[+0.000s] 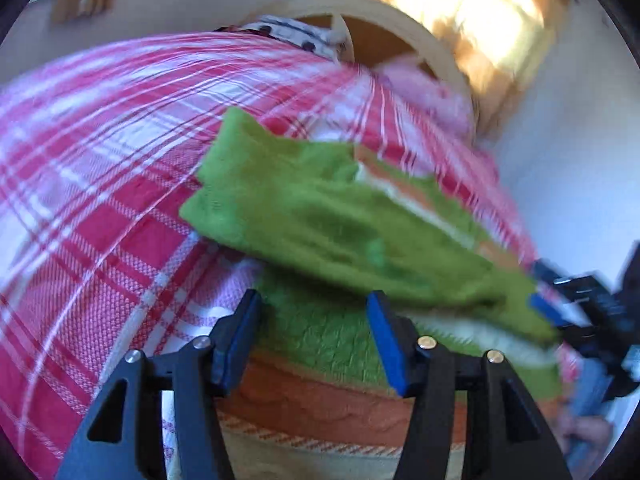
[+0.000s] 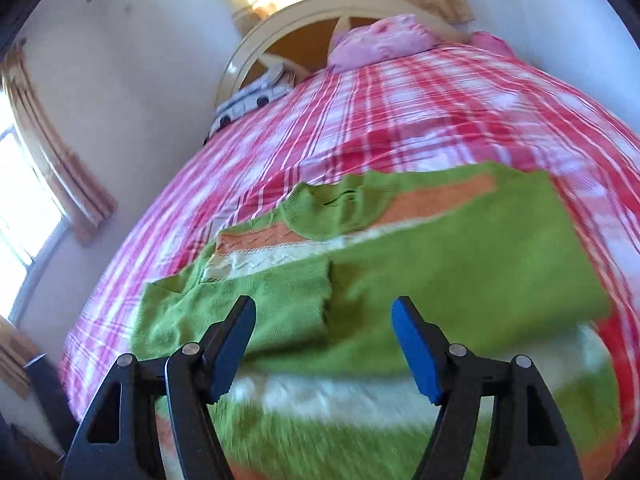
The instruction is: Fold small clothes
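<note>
A small green sweater [image 2: 400, 280] with orange and cream bands was laid on a bed covered by a red-and-white checked bedspread [image 2: 400, 120]. In the right wrist view the garment was spread crosswise, its long axis running roughly from left to right across the picture, with the neck opening [image 2: 340, 200] turned toward the far end of the bed. A green flap on the right side was folded over the body, its lower edge blurred. In the left wrist view a long green part, seemingly a sleeve [image 1: 320, 220], was stretched diagonally from the upper left toward the lower right, over the green and orange body below it; whether it was resting or in the air could not be told from the blur.

The left gripper [image 1: 316, 340] was seen with its jaws parted and nothing pressed between the blue pads, the cloth lying beyond them. The right gripper [image 2: 324, 344] was likewise held apart above the sweater, with no fabric pinched. In the left wrist view it [image 1: 560, 308] was seen at the sleeve's lower right end.

A cream curved headboard [image 2: 304, 12] and pink pillows [image 2: 384, 40] were seen at the far end. White walls and sunlit curtained windows [image 2: 24, 200] were seen around the bed.
</note>
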`<state>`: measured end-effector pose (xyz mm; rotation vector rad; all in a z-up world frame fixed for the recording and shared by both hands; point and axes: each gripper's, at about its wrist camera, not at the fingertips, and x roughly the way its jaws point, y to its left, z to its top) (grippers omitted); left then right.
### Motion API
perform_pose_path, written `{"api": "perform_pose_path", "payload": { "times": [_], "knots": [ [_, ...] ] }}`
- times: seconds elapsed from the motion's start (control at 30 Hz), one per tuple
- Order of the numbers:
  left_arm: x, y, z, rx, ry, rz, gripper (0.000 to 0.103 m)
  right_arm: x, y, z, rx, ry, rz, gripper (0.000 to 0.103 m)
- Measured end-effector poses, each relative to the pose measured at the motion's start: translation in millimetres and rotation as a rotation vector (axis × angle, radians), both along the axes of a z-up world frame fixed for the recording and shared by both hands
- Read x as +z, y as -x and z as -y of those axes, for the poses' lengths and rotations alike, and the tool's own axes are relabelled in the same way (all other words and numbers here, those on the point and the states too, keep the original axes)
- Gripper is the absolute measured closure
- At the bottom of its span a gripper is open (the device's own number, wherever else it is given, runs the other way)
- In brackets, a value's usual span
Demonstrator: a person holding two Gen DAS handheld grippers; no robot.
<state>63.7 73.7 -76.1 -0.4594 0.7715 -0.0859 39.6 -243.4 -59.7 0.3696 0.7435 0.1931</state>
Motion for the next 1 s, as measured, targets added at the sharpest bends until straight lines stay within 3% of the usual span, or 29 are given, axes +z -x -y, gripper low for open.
{"api": "perform_pose_path", "payload": {
  "times": [0.13,0.2,0.23,0.27,0.37,0.57,0.7,0.83,1.0],
  "knots": [
    [0,2,4,0.008,0.02,0.003,0.045,-23,-37,-31,0.063,0.073,-0.1,0.032],
    [0,4,7,0.005,0.008,0.003,0.043,-27,-39,-43,0.057,0.15,-0.08,0.051],
    [0,3,8,0.0,0.011,0.005,0.041,-27,-38,-48,0.067,0.182,-0.074,0.079],
    [-1,2,6,-0.004,0.017,0.007,0.04,-26,-38,-53,0.084,0.195,-0.079,0.086],
    [-3,0,4,-0.005,0.027,0.009,0.039,-15,-32,-55,0.093,0.21,-0.049,0.088],
    [-8,-5,-2,-0.003,0.044,0.011,0.039,66,-12,-29,0.047,0.226,0.149,0.088],
    [-8,-4,-2,-0.003,0.044,0.011,0.039,104,2,4,-0.006,0.282,0.225,0.088],
    [-8,-4,-2,-0.003,0.044,0.011,0.039,95,3,37,-0.065,0.365,0.188,0.088],
    [-7,-3,-4,-0.003,0.041,0.01,0.039,37,-8,62,-0.093,0.413,0.047,0.088]
  ]
}}
